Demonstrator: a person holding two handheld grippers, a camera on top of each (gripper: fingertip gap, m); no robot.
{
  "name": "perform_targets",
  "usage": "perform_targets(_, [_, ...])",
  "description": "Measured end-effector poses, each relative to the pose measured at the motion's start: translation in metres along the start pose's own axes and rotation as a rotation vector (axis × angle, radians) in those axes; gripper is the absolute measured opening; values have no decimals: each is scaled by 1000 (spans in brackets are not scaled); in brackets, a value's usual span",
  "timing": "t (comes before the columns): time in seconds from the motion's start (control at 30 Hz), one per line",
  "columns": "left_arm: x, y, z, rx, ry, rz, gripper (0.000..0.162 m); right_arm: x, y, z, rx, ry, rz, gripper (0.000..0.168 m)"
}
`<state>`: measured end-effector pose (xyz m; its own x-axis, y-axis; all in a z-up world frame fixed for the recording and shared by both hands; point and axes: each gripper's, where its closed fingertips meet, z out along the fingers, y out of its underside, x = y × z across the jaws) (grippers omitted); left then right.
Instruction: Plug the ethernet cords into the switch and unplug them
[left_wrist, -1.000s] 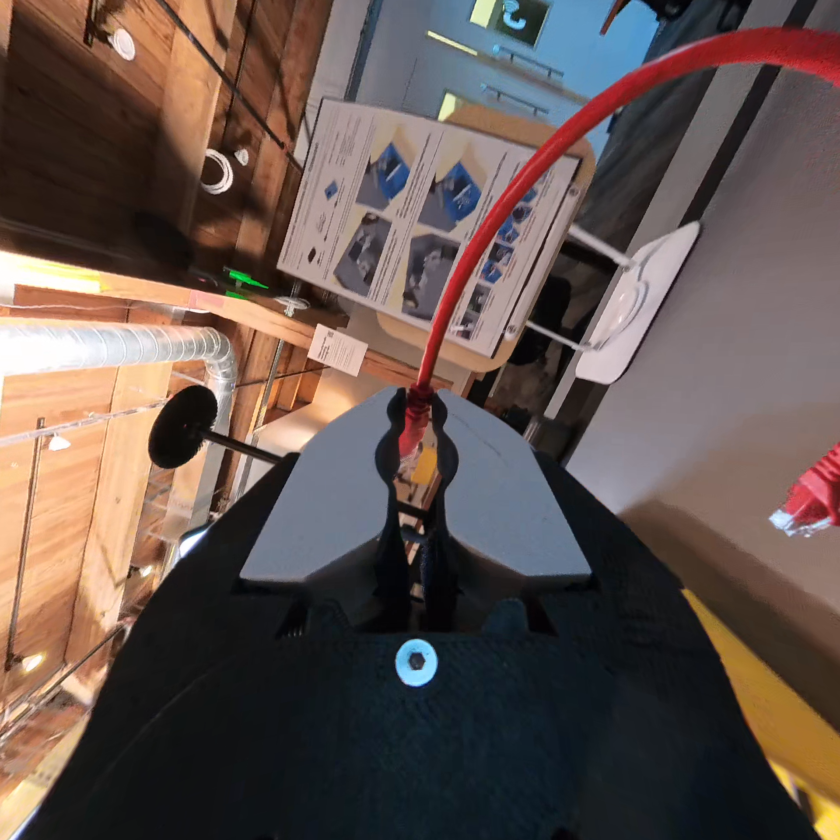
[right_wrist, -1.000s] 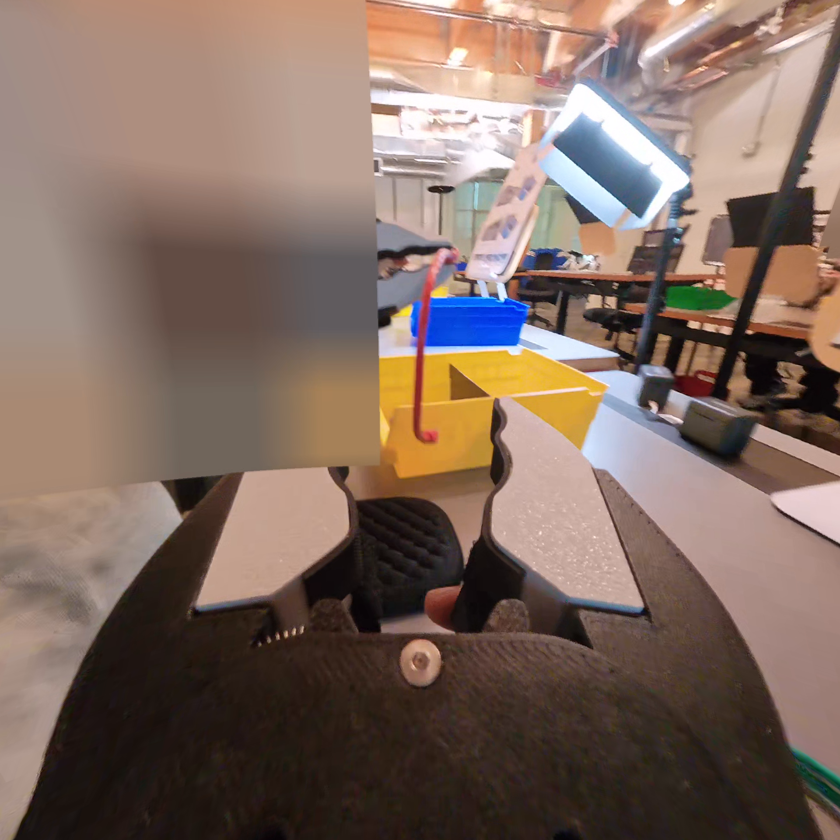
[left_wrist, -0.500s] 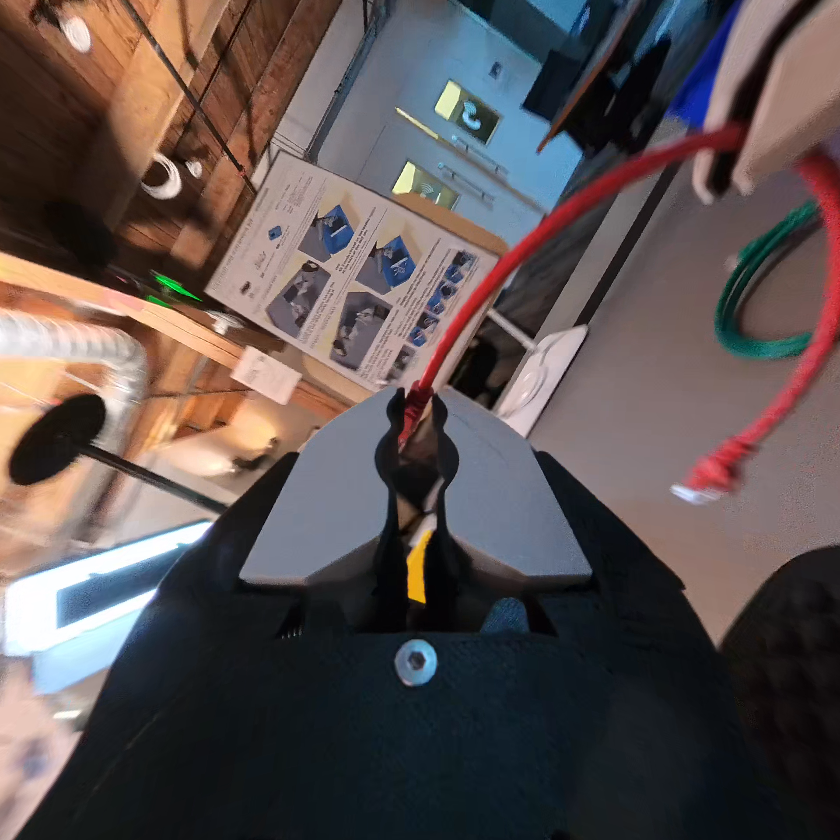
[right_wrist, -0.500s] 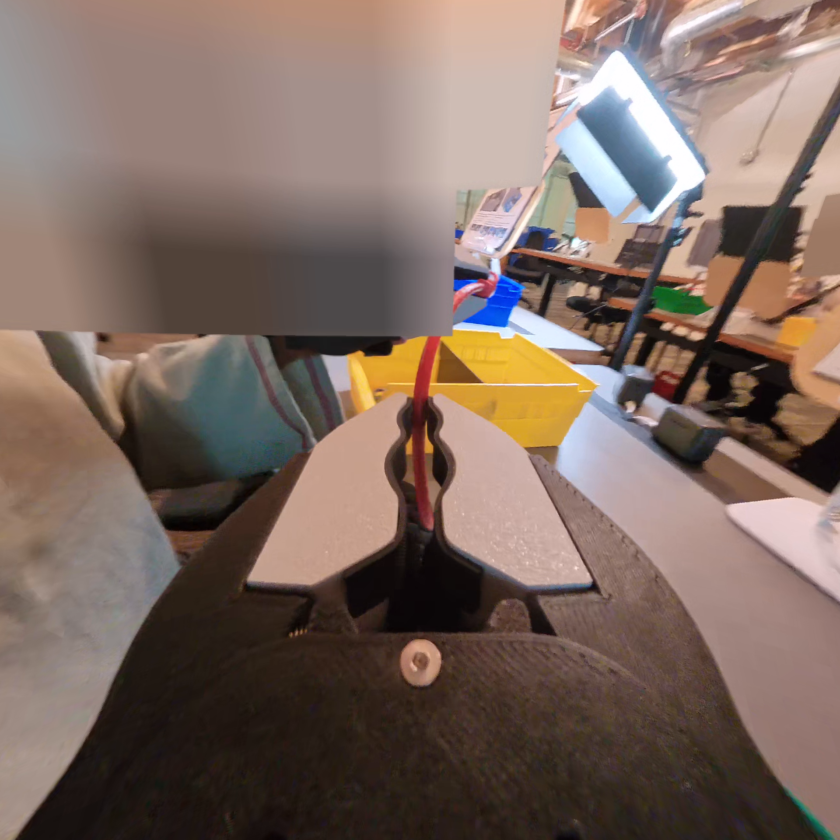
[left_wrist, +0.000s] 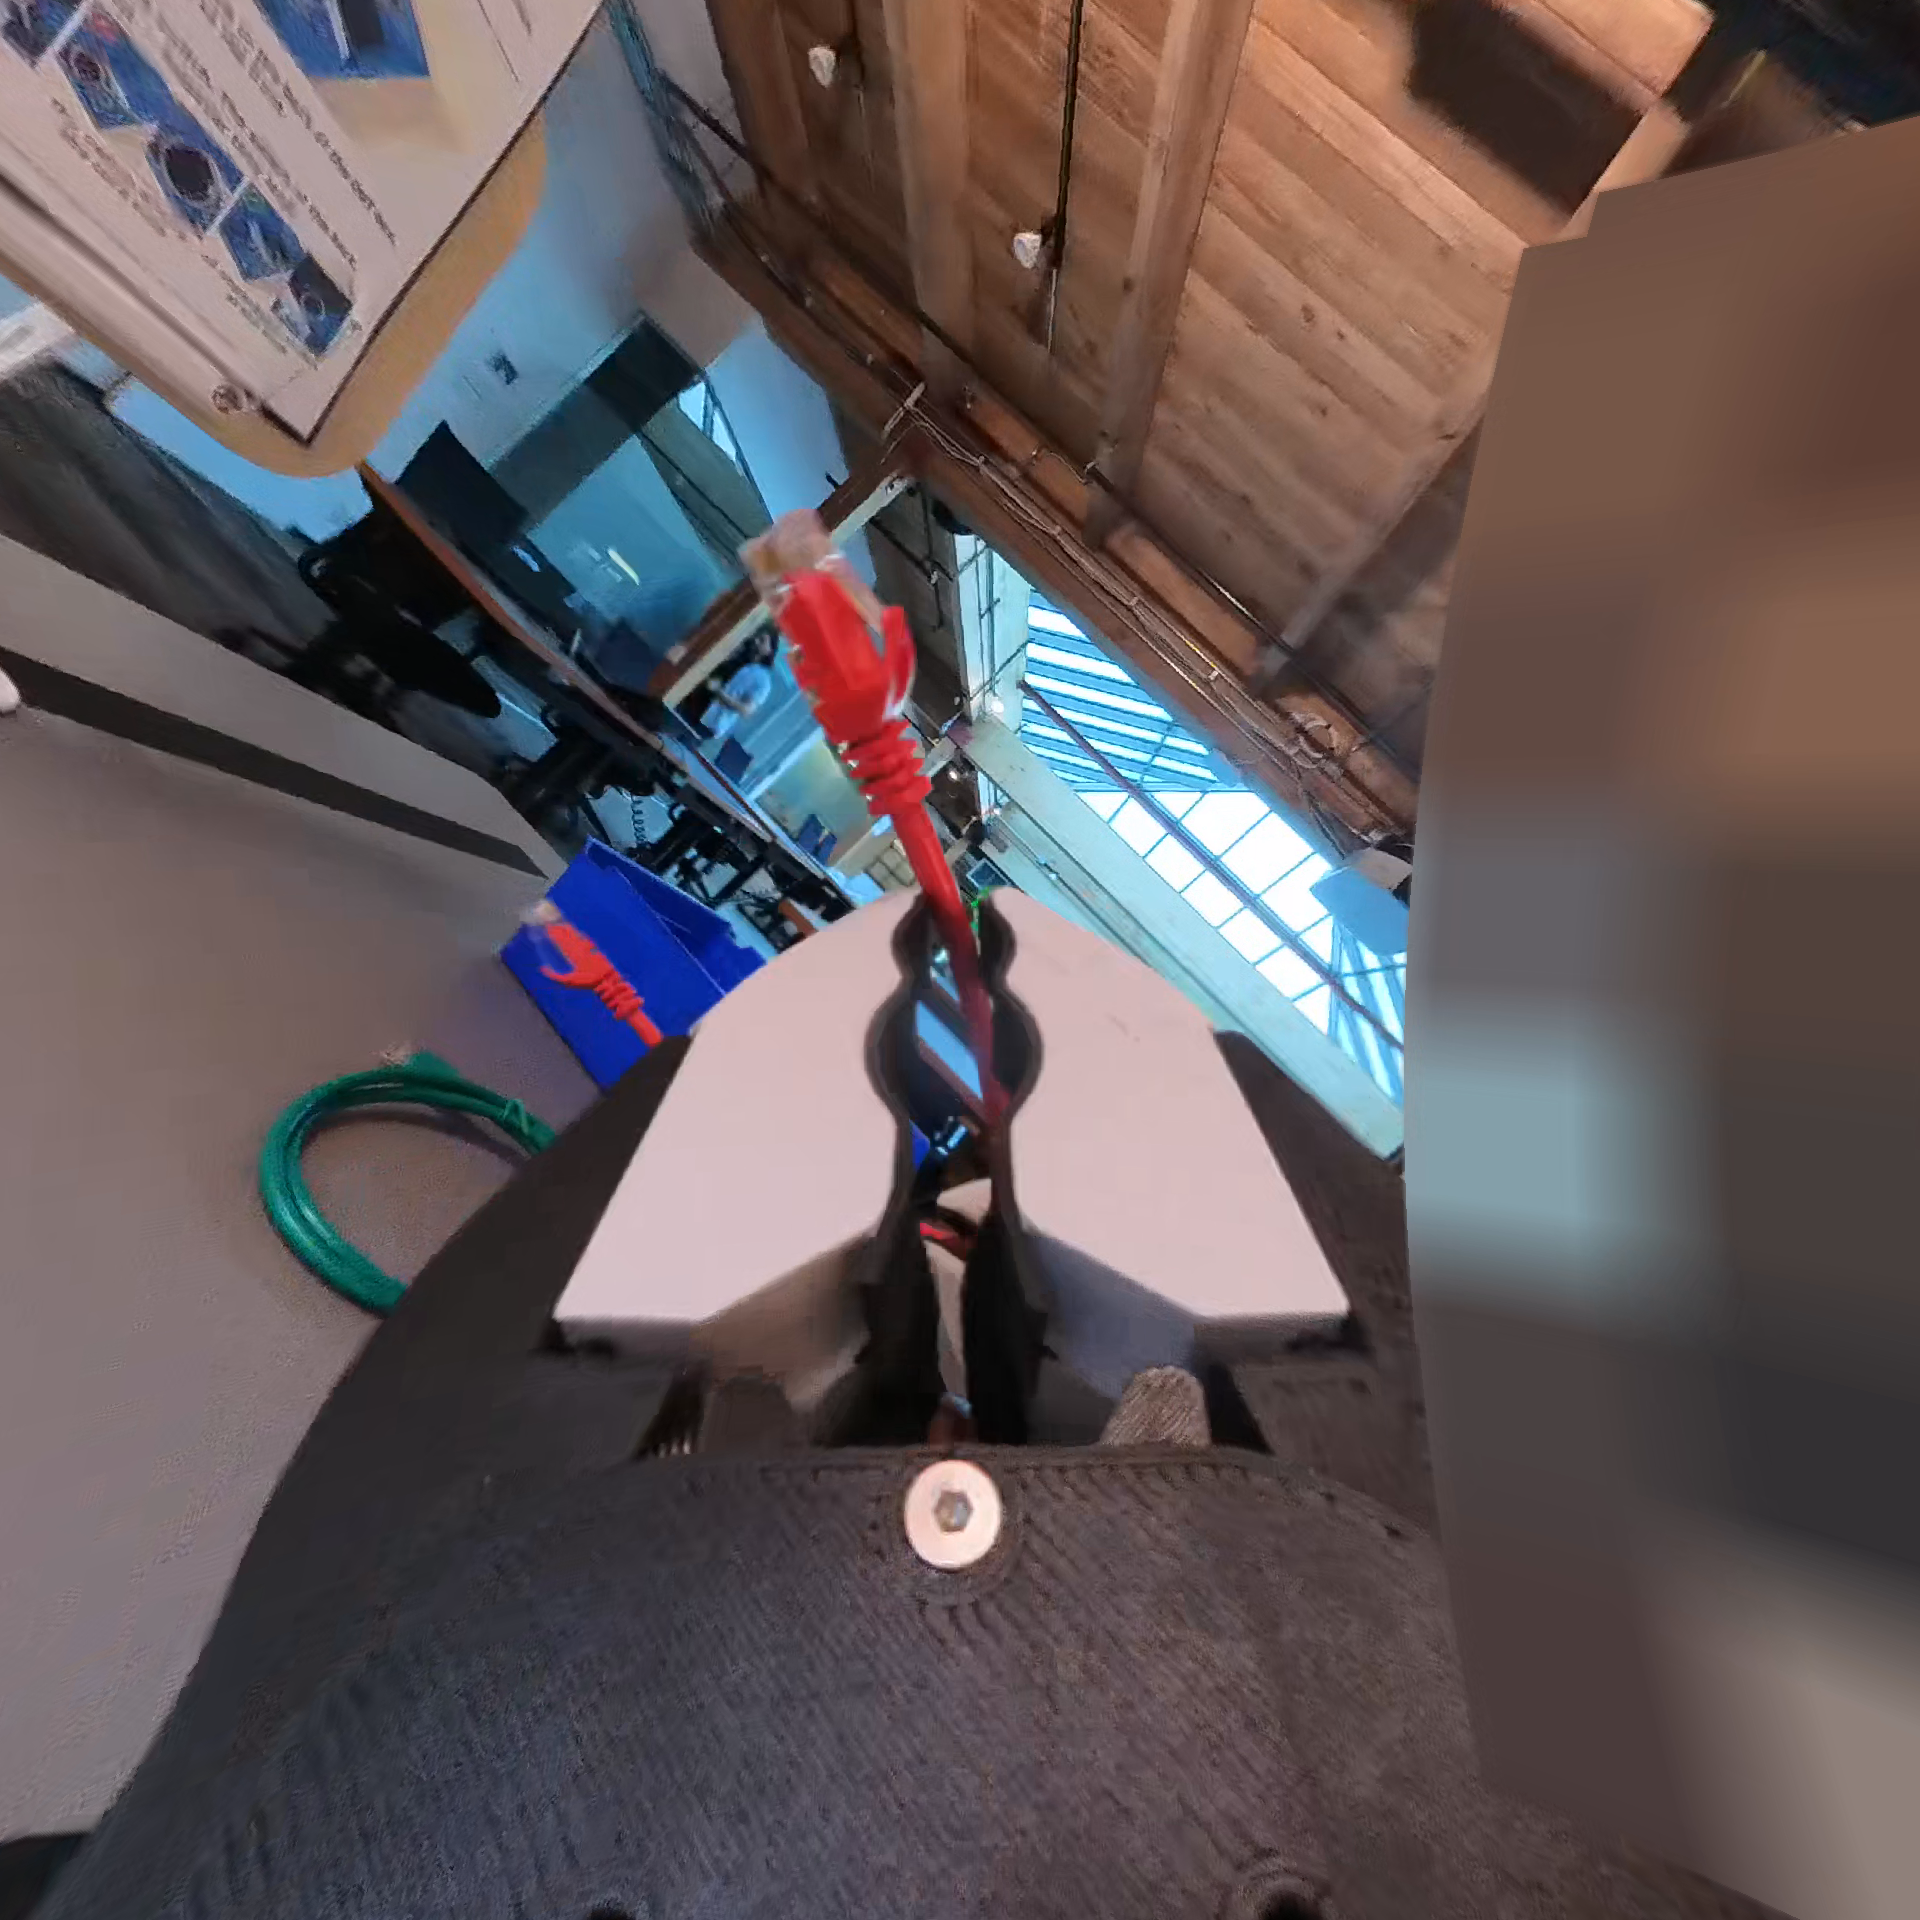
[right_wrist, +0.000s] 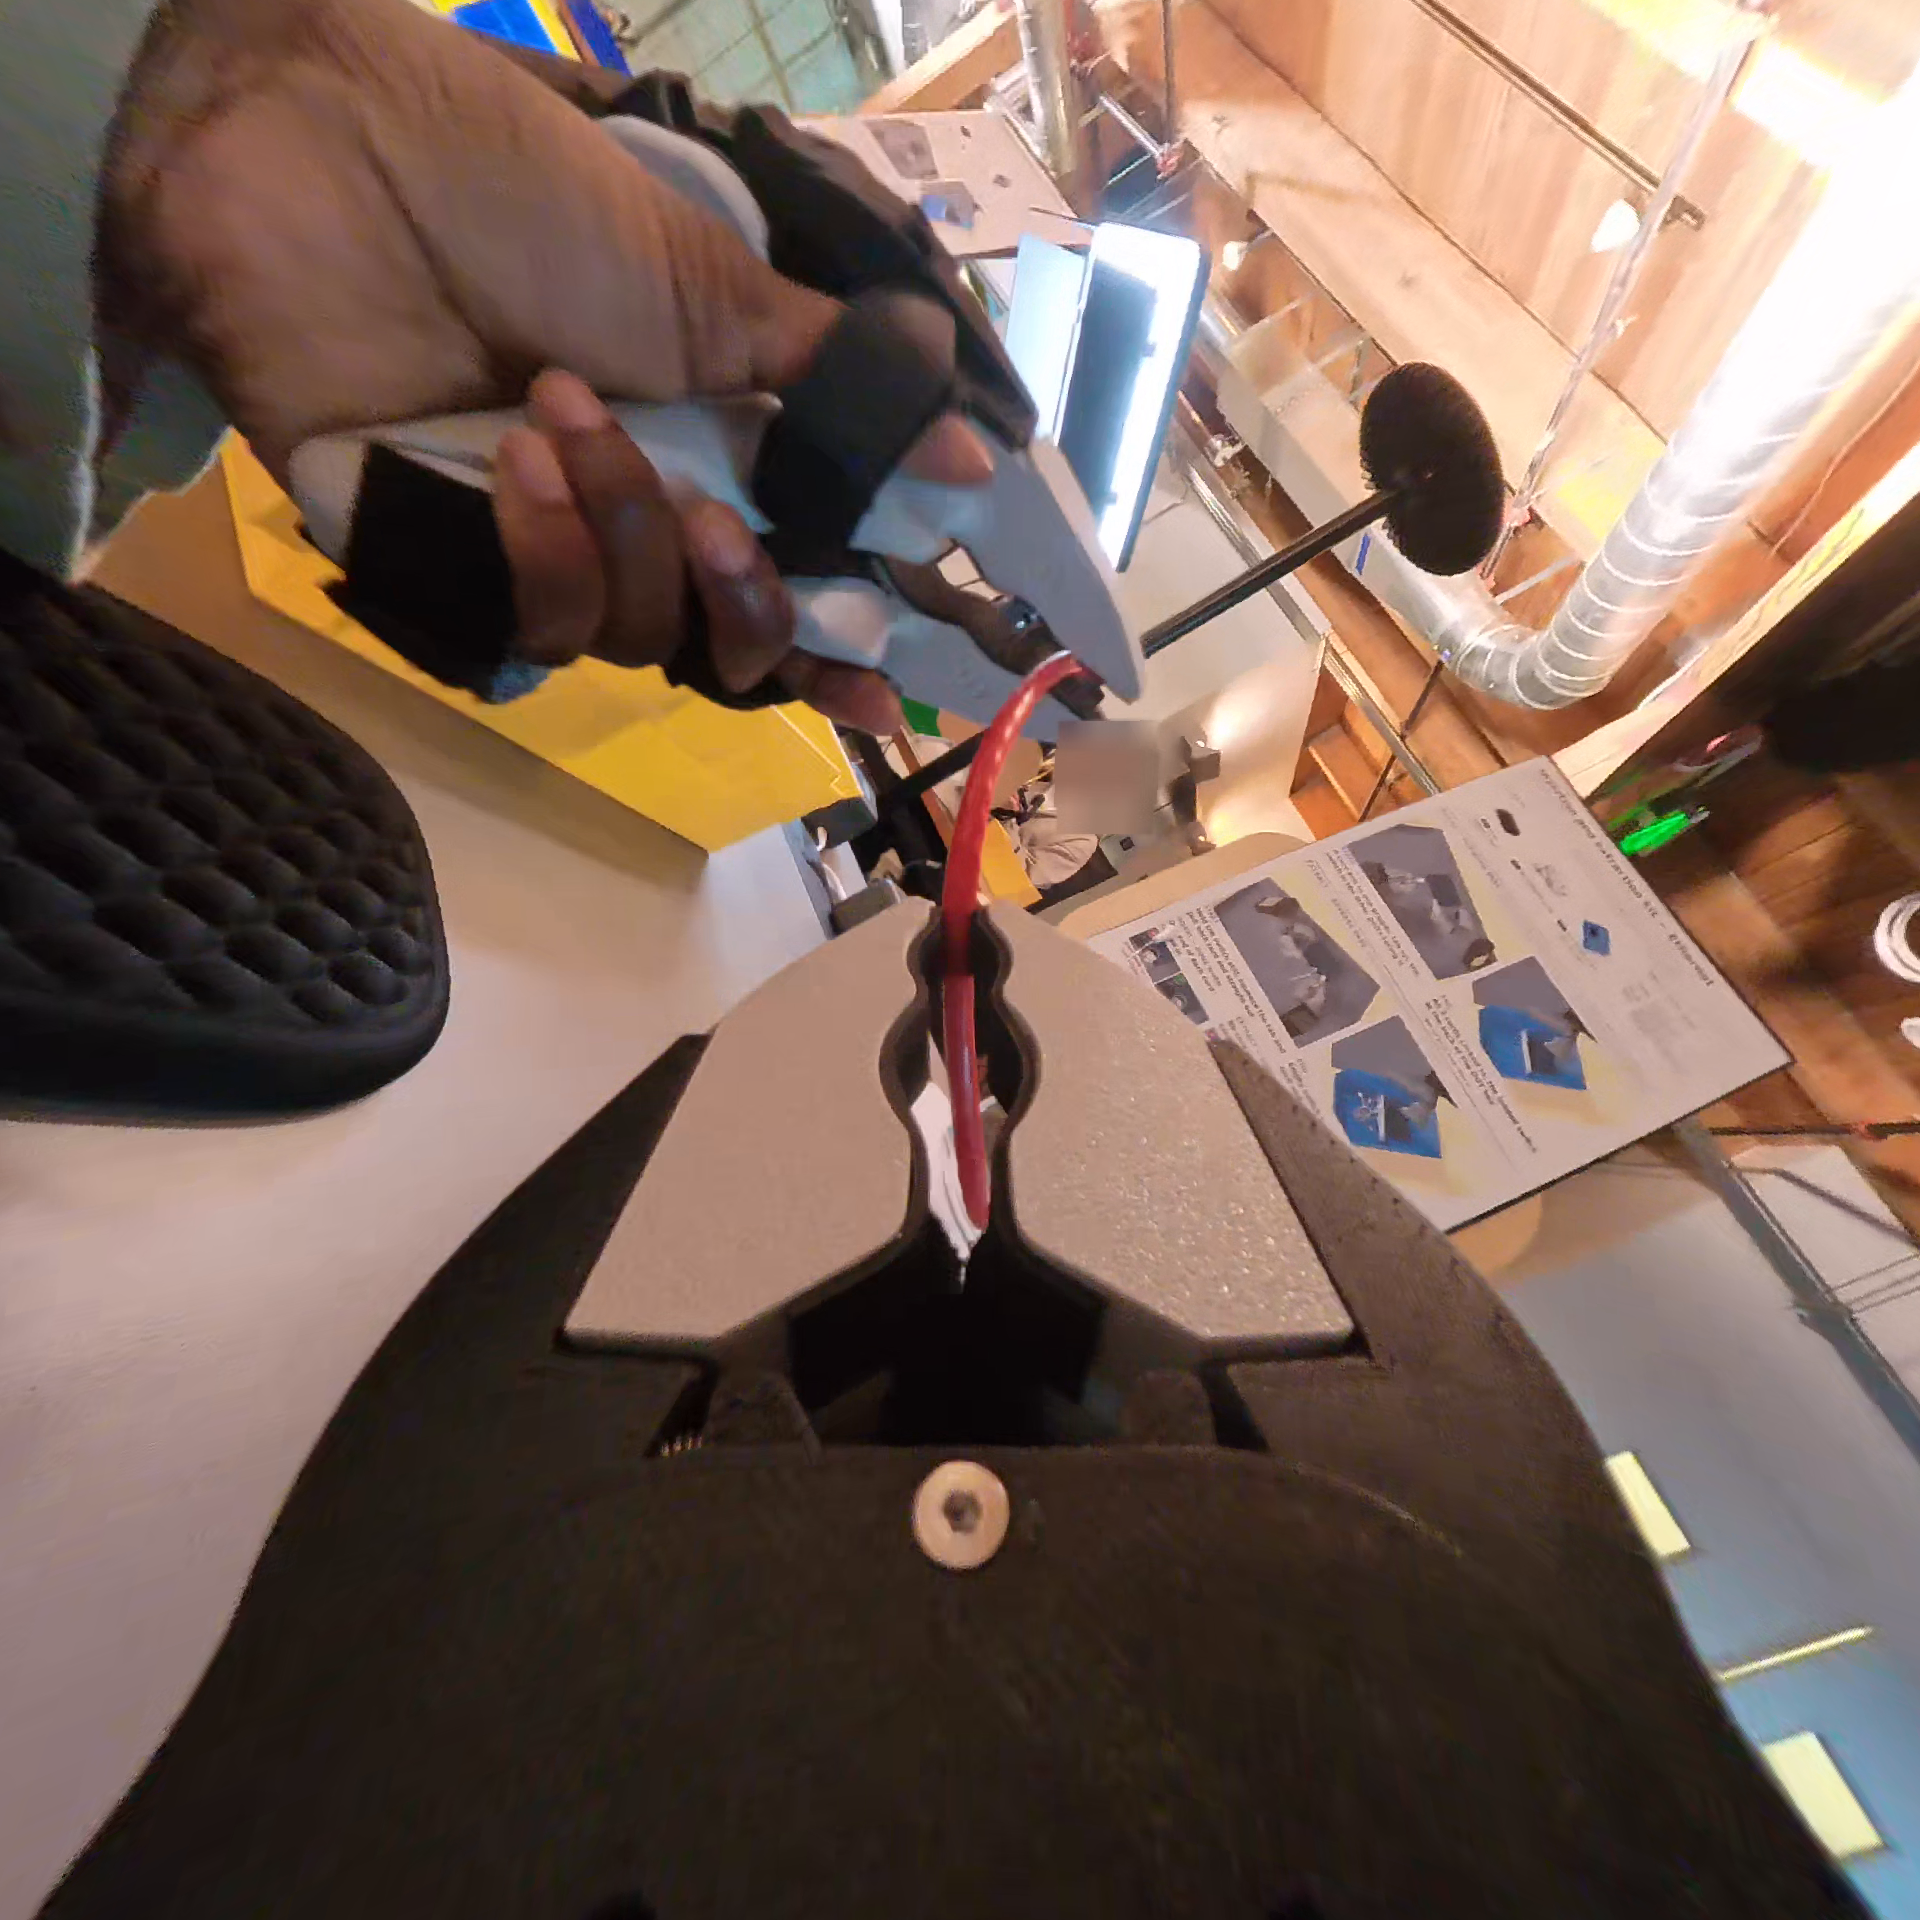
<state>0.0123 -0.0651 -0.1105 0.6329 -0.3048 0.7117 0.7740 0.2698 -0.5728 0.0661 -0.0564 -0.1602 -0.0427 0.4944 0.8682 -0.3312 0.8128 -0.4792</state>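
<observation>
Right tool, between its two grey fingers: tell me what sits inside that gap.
A red ethernet cord runs down the gap of the shut right tool, beside a white piece I cannot identify. The cord's lower end is hidden inside the black body.

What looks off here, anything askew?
No switch in view. Both grippers, left and right, are shut on the same red ethernet cord in mid-air; one plug sticks up free. Green cord lies coiled on the table, unused.
</observation>
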Motion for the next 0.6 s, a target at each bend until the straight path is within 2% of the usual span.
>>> perform_targets(0.07, [4, 3, 3, -45, 33, 71, 5, -9, 3, 1, -11, -43, -7, 6])
perform_targets(0.13, [9, 9, 3, -143, 58, 156, 4, -29, -2, -2, 63, -199, 60, 12])
perform_targets(0.2, [14, 19, 0, -310, 78, 258, 5, -34, -14, -14, 197, -329, 272, 32])
perform_targets(0.3, [21, 33, -8, -564, 108, 337, 4, 0, -20, -29, 335, -357, 582, 44])
perform_targets(0.37, [25, 39, -9, -650, 114, 365, 4, 30, -25, -35, 433, -337, 716, 47])
perform_targets(0.43, [29, 53, -12, -769, 148, 348, 4, 53, -35, -39, 526, -422, 847, 50])
perform_targets(0.47, [31, 61, -14, -820, 164, 331, 4, 61, -38, -38, 541, -489, 902, 56])
perform_targets(0.53, [36, 78, -20, -935, 208, 289, 4, 71, -38, -32, 521, -602, 917, 57])
perform_targets(0.6, [38, 93, -24, -1012, 231, 285, 4, 72, -35, -25, 497, -623, 793, 56])
